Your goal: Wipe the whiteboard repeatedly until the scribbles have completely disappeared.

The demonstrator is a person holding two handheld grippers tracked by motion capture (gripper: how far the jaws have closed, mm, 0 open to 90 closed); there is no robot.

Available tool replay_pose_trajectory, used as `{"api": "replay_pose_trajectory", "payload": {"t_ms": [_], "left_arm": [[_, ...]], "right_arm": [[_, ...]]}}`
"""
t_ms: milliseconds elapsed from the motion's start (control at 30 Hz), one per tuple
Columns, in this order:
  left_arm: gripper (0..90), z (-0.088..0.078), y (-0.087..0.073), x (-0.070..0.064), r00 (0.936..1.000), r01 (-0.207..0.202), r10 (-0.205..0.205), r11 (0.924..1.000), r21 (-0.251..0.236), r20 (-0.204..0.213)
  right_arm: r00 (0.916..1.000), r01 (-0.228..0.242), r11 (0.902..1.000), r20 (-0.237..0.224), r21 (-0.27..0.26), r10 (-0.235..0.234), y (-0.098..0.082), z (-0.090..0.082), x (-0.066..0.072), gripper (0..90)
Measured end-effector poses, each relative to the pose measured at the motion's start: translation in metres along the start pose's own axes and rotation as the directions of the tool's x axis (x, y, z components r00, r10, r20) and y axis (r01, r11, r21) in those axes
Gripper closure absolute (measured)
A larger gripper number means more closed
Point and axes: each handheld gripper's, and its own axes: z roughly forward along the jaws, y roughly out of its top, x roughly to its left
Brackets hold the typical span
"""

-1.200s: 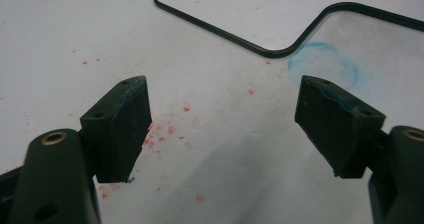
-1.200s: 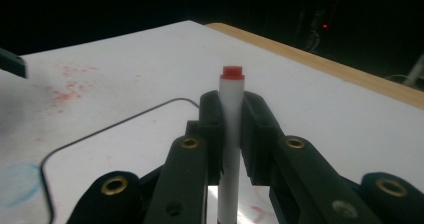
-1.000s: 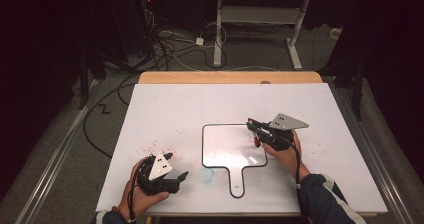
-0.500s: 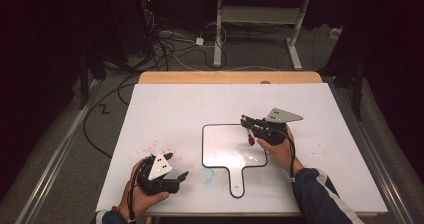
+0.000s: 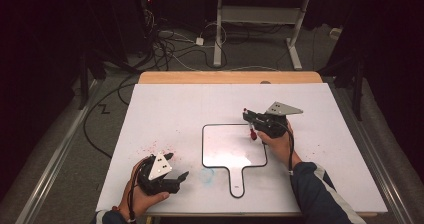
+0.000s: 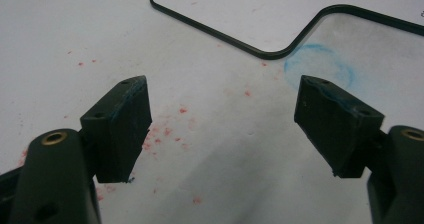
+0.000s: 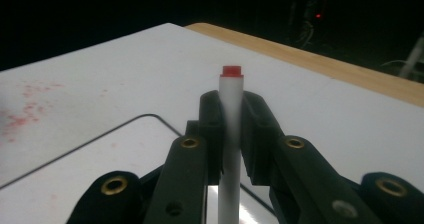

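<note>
I see the white table sheet [image 5: 175, 109] carrying the handled whiteboard [image 5: 225, 149]. My right gripper [image 5: 253, 125] pinches a red-capped white marker [image 7: 230, 134] over the board's right edge. My left gripper [image 5: 175, 168] rests spread, holding nothing, near red specks [image 6: 165, 131].

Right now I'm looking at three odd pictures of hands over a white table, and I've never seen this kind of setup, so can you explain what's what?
A person sits at a white table holding hand-operated tongs in each hand. One picture looks down from above; the other two come from small cameras riding on each pair of tongs. On the table lies a small whiteboard with a handle, plus red flecks and a blue smudge. The right tongs are clamped shut on a white marker with a red end, held over the whiteboard's edge. The left tongs stand open, holding nothing, just above the table.
</note>
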Motion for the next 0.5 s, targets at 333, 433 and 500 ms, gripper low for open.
{"api": "replay_pose_trajectory", "payload": {"t_ms": [333,433,500], "left_arm": [[21.9,0.000,0.000,-0.001,1.0000,-0.004,0.004,1.0000,0.003,0.002],[21.9,0.000,0.000,-0.001,1.0000,-0.004,0.004,1.0000,0.005,0.004],[21.9,0.000,0.000,-0.001,1.0000,-0.005,0.005,1.0000,0.006,0.005]], "right_arm": [[0.9997,0.012,0.9999,0.019,0.005,-0.012,0.000,0.003,-0.003,81.5],[0.9985,-0.029,0.9996,0.046,-0.002,0.030,-0.003,0.000,-0.014,81.5],[0.9987,-0.043,0.9991,0.029,0.000,0.043,-0.004,-0.001,-0.012,81.5]]}}
